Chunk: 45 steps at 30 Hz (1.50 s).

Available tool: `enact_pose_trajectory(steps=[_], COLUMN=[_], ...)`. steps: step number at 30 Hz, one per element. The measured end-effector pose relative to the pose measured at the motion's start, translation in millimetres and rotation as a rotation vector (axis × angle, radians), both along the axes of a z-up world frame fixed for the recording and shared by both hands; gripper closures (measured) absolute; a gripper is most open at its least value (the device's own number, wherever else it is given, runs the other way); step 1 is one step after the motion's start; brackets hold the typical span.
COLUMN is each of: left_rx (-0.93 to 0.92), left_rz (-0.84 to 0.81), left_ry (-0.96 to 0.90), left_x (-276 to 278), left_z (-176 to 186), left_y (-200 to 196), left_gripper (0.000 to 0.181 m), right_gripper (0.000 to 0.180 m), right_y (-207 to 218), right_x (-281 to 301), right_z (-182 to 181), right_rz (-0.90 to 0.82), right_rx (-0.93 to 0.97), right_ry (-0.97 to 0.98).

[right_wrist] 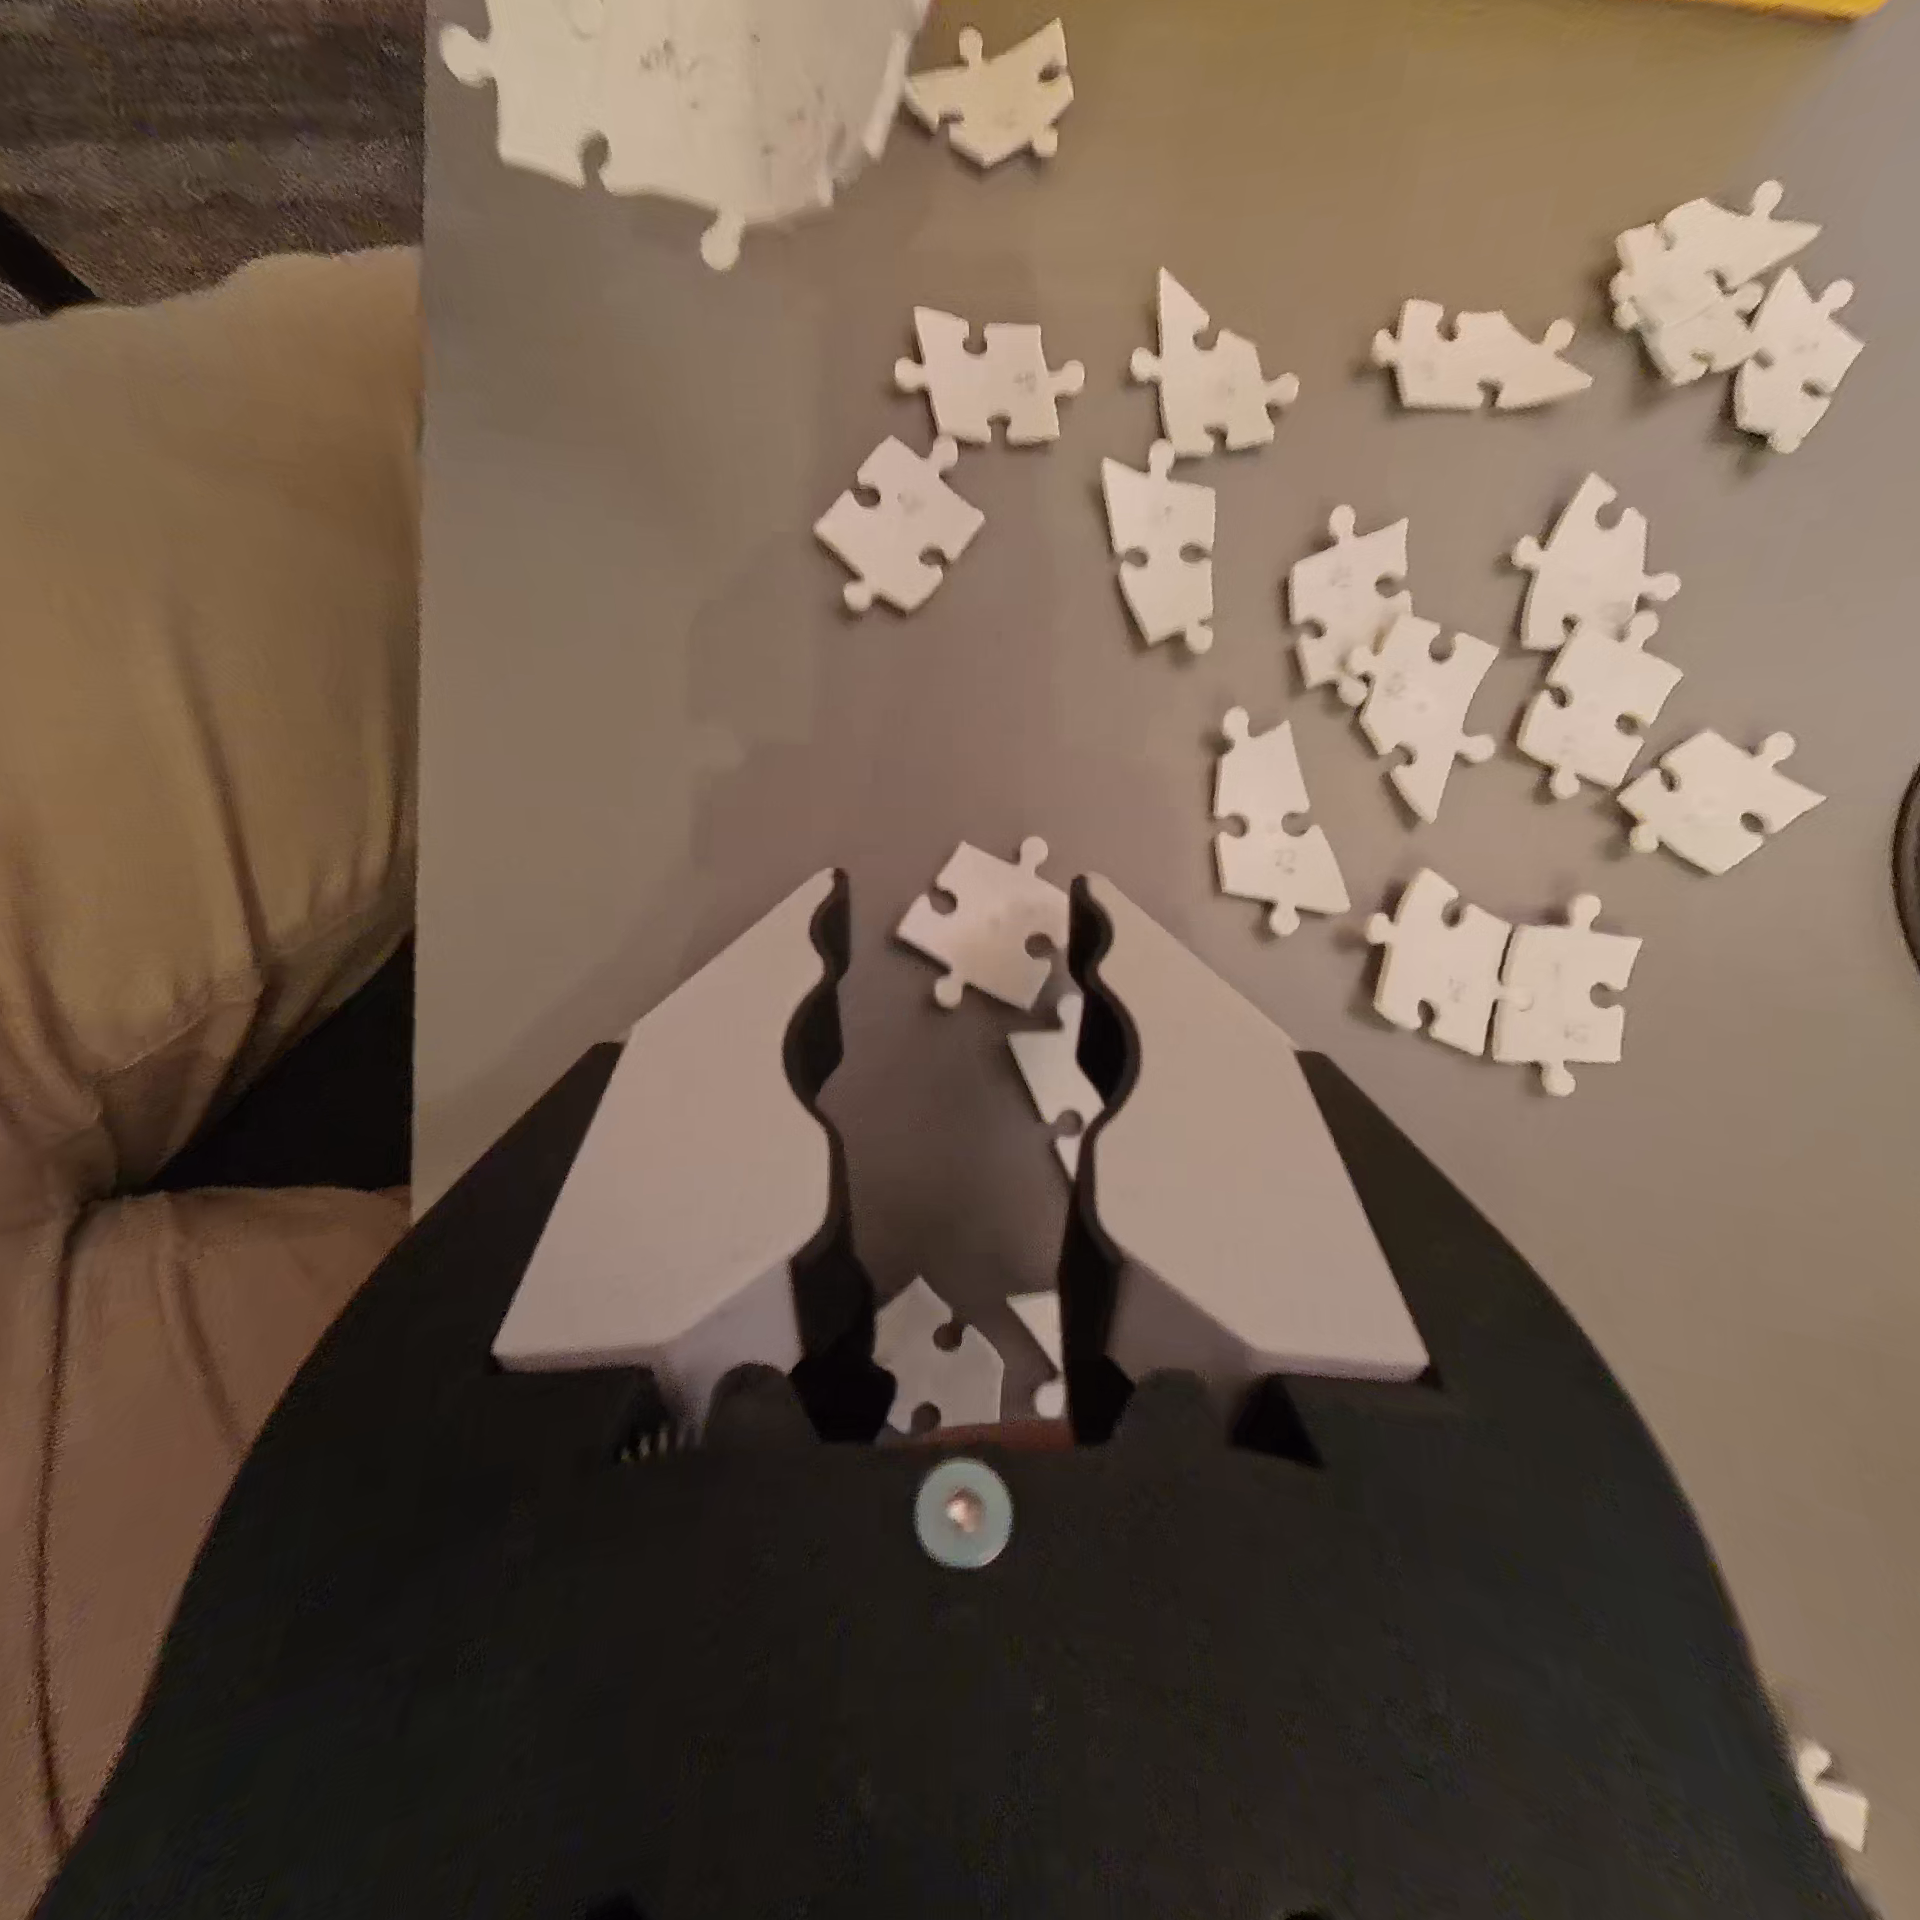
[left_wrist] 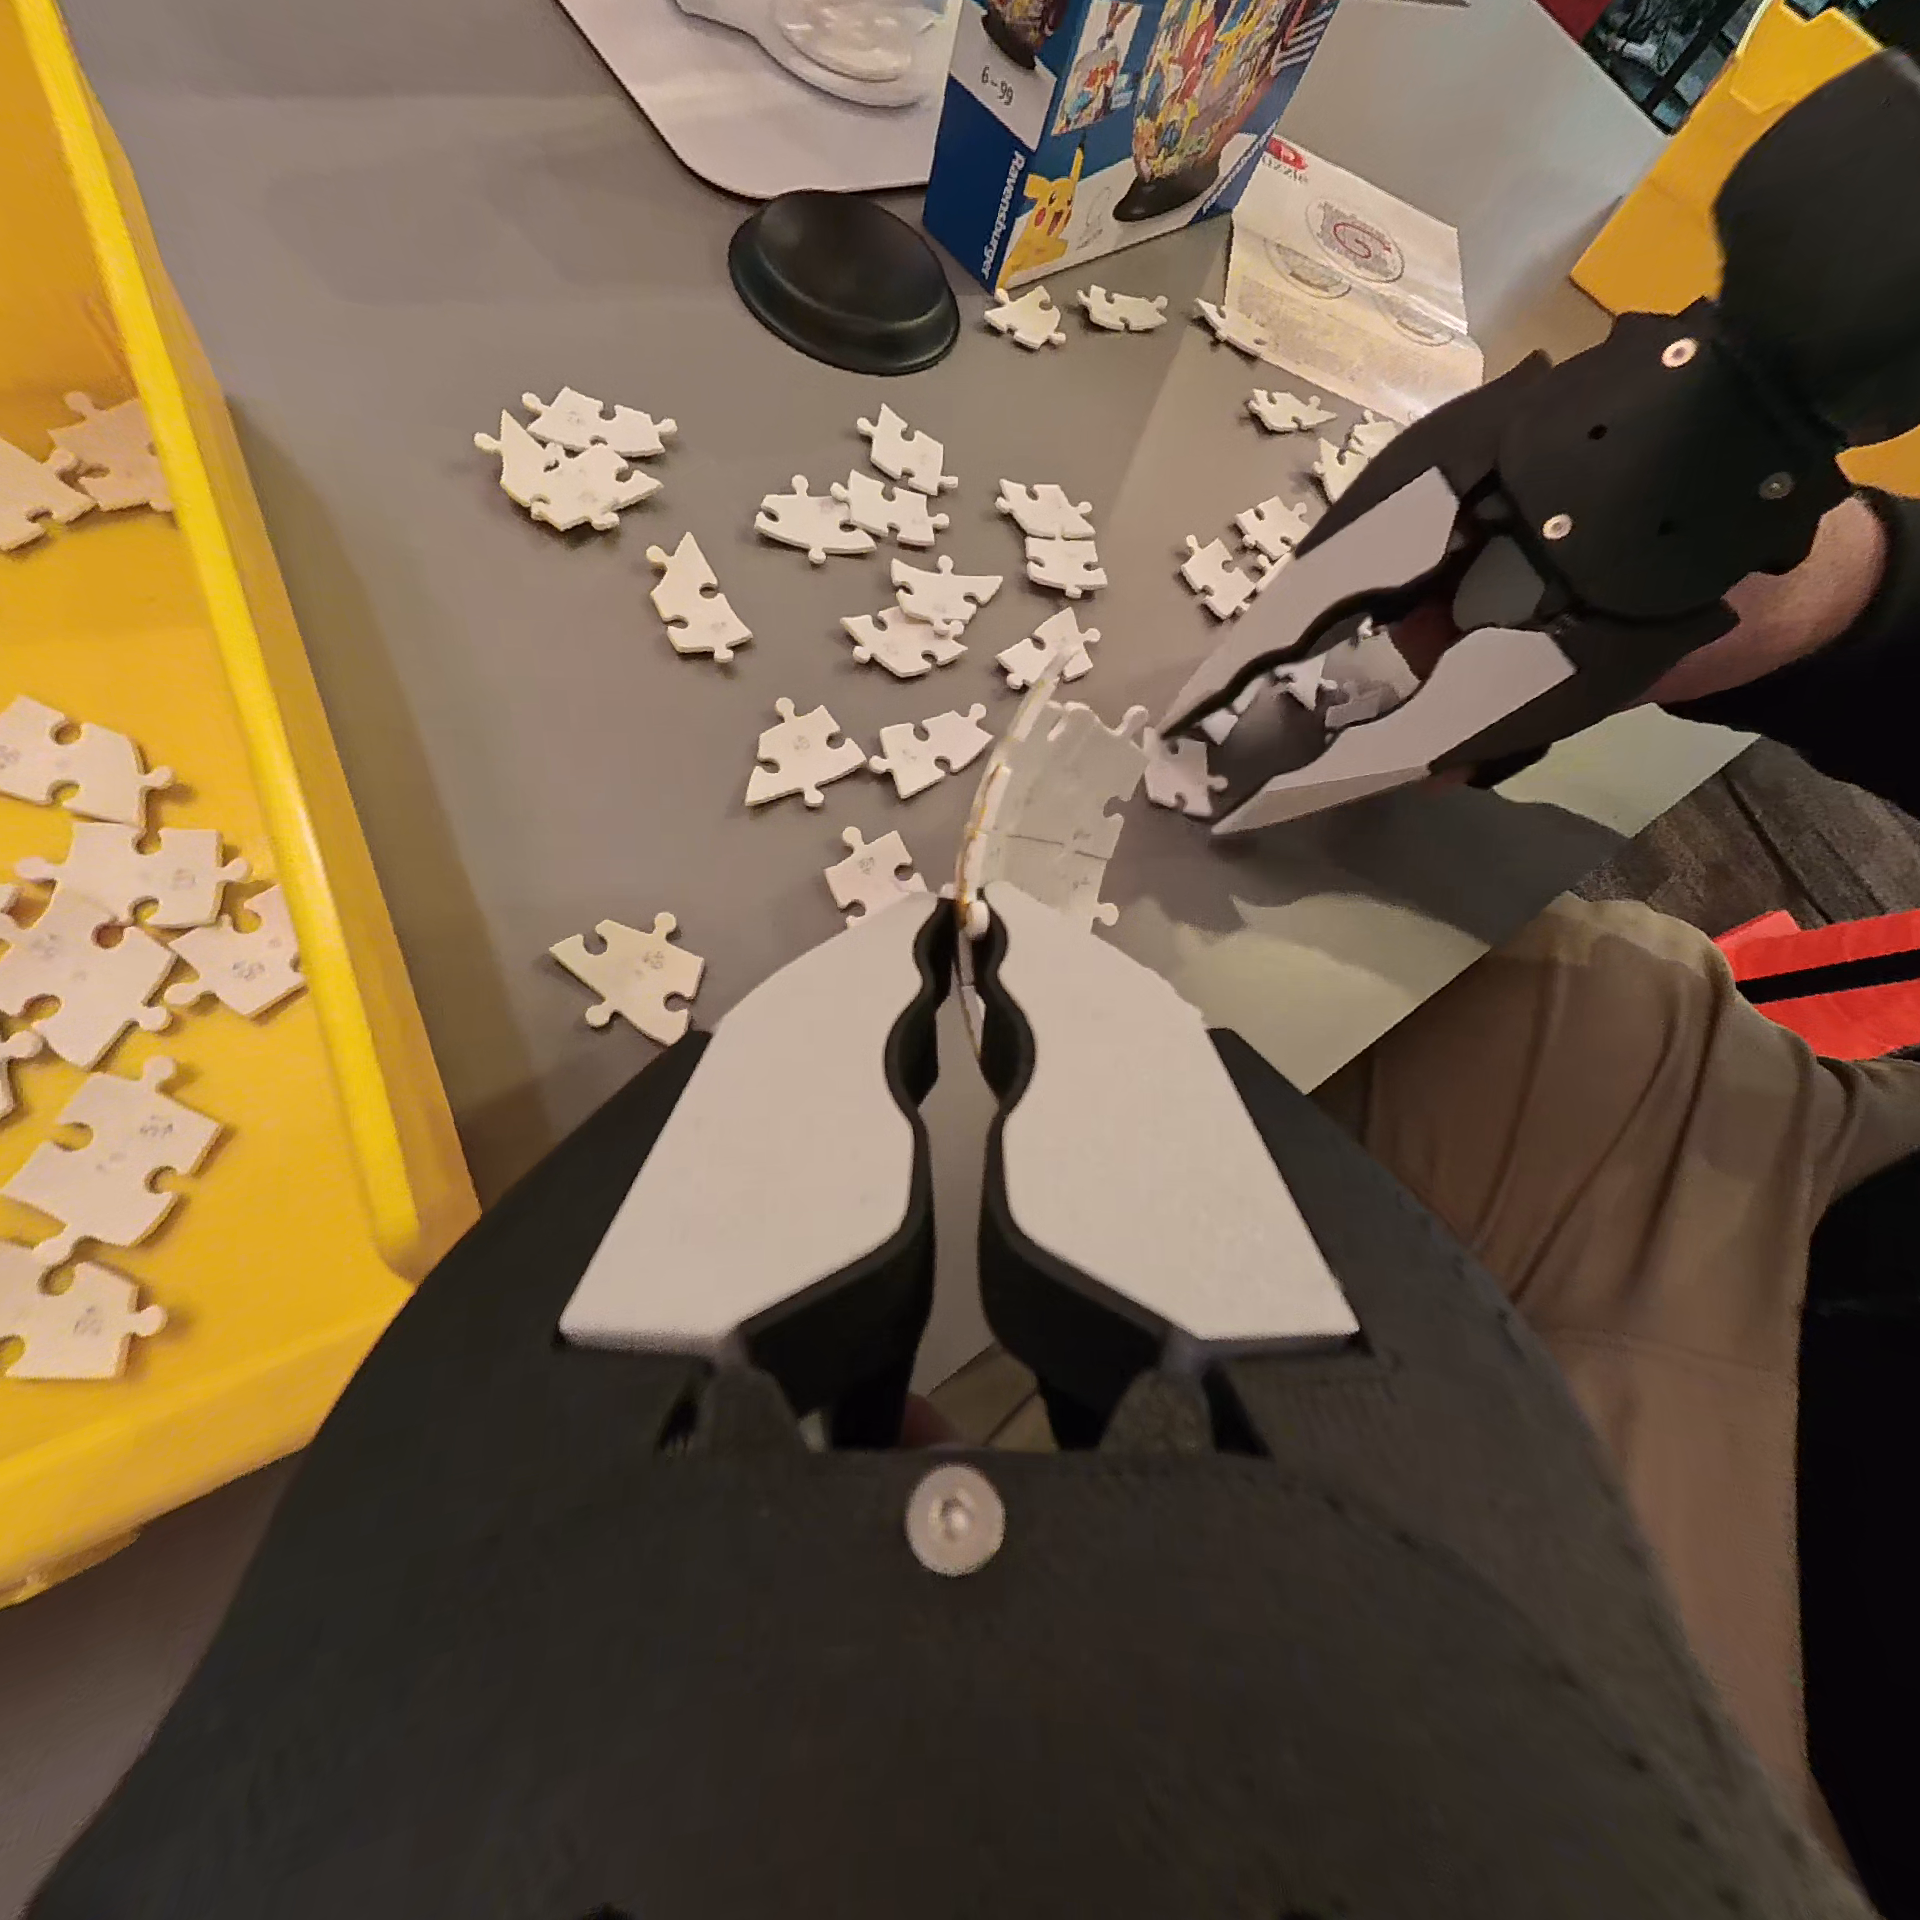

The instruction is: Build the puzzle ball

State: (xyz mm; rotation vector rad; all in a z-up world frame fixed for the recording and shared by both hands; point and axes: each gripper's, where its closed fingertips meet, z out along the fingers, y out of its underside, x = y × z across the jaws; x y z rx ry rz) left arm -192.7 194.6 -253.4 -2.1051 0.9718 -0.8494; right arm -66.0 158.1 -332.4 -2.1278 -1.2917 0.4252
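Nearest, left gripper (left_wrist: 966,920) pinched tight on the lower edge of the curved assembled section (left_wrist: 1060,805), held upright above the grey table (left_wrist: 416,644), pale inner face turned toward the right. Just beyond, right gripper (right_wrist: 956,904) with fingers parted wide, low over the table, a single loose piece (right_wrist: 987,930) lying flat between the tips; touching the right finger or just beside it, hard to tell. In the right wrist view, assembled section (right_wrist: 686,94) well ahead at the top edge. Farther out, scattered loose pieces (left_wrist: 883,582) face down across the table, some overlapping. To the left, yellow bin (left_wrist: 312,831) with more pieces inside. Farthest, black oval stand (left_wrist: 842,281), blue puzzle box (left_wrist: 1101,135) upright beside it, folded leaflet (left_wrist: 1351,281) to its right.
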Motion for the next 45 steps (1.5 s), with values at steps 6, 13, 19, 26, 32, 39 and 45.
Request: enact_pose_trajectory(steps=[6,13,19,26,32,39,45], left_rx=[0.009,0.007,-0.003,-0.053,-0.157,-0.296,-0.361], left_rz=[0.009,0.046,0.052,-0.014,-0.133,-0.198,-0.184], left_ry=[0.037,0.043,0.052,0.057,0.077,0.113,0.122], left_x=[-12,-31,-38,-29,14,50,59], left_z=[2,4,1,-7,-30,-55,-68], left_y=[3,10,11,-1,-23,-40,-38], left_gripper=[0.178,0.178,0.178,0.178,0.178,0.178,0.177], right_gripper=[0.132,0.158,0.149,0.145,0.144,0.144,0.144], right_y=[2,23,48,37,15,-9,-14], right_x=[-52,-85,-47,25,94,115,109], right_z=[15,-5,-2,29,45,29,20], right_rz=[0.068,0.056,-0.051,-0.075,-0.132,-0.094,-0.062], right_rx=[-0.004,0.010,0.006,-0.059,-0.143,-0.201,-0.220], right_ry=[0.123,0.086,0.053,0.074,0.105,0.052,0.047])
